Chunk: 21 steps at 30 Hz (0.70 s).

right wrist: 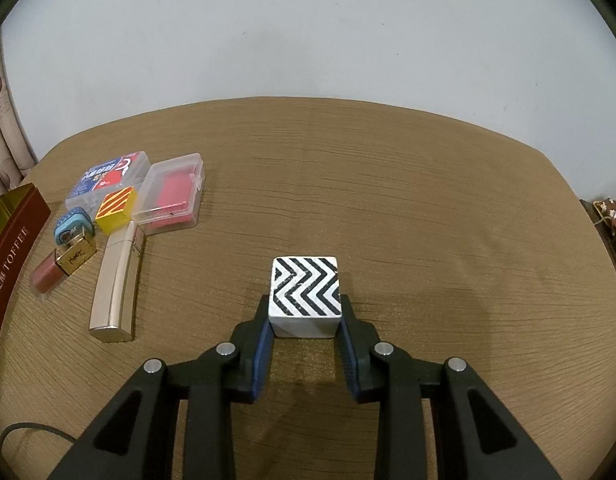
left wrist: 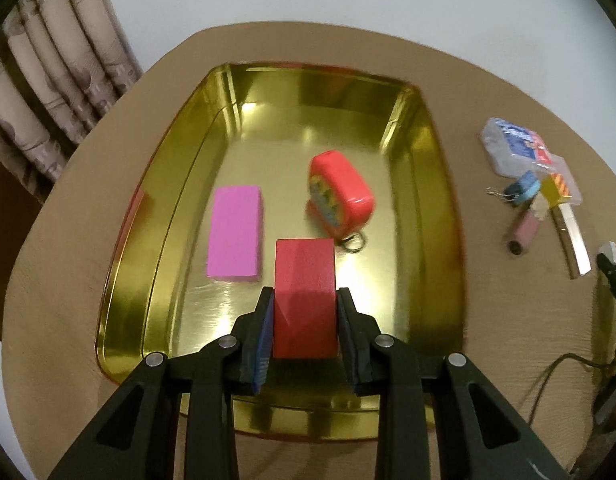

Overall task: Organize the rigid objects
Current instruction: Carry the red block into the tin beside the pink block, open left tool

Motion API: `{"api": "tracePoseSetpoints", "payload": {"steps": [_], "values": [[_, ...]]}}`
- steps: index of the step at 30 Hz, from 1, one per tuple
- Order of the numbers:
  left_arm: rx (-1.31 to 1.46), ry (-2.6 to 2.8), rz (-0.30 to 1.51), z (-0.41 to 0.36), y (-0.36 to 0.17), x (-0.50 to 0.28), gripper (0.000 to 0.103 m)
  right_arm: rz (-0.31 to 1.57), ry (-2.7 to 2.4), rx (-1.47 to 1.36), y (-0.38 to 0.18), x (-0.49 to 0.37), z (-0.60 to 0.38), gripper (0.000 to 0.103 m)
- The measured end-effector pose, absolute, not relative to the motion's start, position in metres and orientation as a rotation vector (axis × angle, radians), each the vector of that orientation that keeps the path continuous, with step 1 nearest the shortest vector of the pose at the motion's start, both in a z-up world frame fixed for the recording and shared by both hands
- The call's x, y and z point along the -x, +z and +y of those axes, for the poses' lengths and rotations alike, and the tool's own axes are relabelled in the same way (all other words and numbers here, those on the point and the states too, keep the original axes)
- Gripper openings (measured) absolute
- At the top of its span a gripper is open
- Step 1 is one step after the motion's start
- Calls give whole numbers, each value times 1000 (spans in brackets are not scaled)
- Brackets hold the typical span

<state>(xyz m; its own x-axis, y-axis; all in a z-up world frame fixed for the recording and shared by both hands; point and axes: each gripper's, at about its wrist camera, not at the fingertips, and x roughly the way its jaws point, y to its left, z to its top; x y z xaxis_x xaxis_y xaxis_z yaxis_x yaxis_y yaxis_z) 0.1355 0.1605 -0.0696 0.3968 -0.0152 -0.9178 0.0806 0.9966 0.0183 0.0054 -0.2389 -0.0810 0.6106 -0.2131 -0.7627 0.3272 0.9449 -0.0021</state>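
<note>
up close, plain red block (left wrist: 304, 300) pinched in left claw (left wrist: 305, 308) over gold tray (left wrist: 428, 168), white cube with black chevrons (right wrist: 305, 294) gripped by right claw (right wrist: 305, 316)

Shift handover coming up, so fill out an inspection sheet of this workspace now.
Surface: brown wood-grain table.
Job's things: gold tray holds pink block and red tape measure; red block; zigzag cube.
Clutter: two clear plastic cases, striped yellow cube, gold tube, lipstick.
Grippers: left gripper shut on red block; right gripper shut on zigzag cube.
Cables: dark cable near edge.
Surroundings: white wall, curtain.
</note>
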Motion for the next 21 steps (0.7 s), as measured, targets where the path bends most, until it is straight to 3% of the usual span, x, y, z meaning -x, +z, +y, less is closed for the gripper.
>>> {"api": "tracePoseSetpoints", "payload": {"steps": [21], "values": [[-39, -16, 1122, 189, -77, -143, 29, 868, -320, -117, -81, -9, -239, 30]]}}
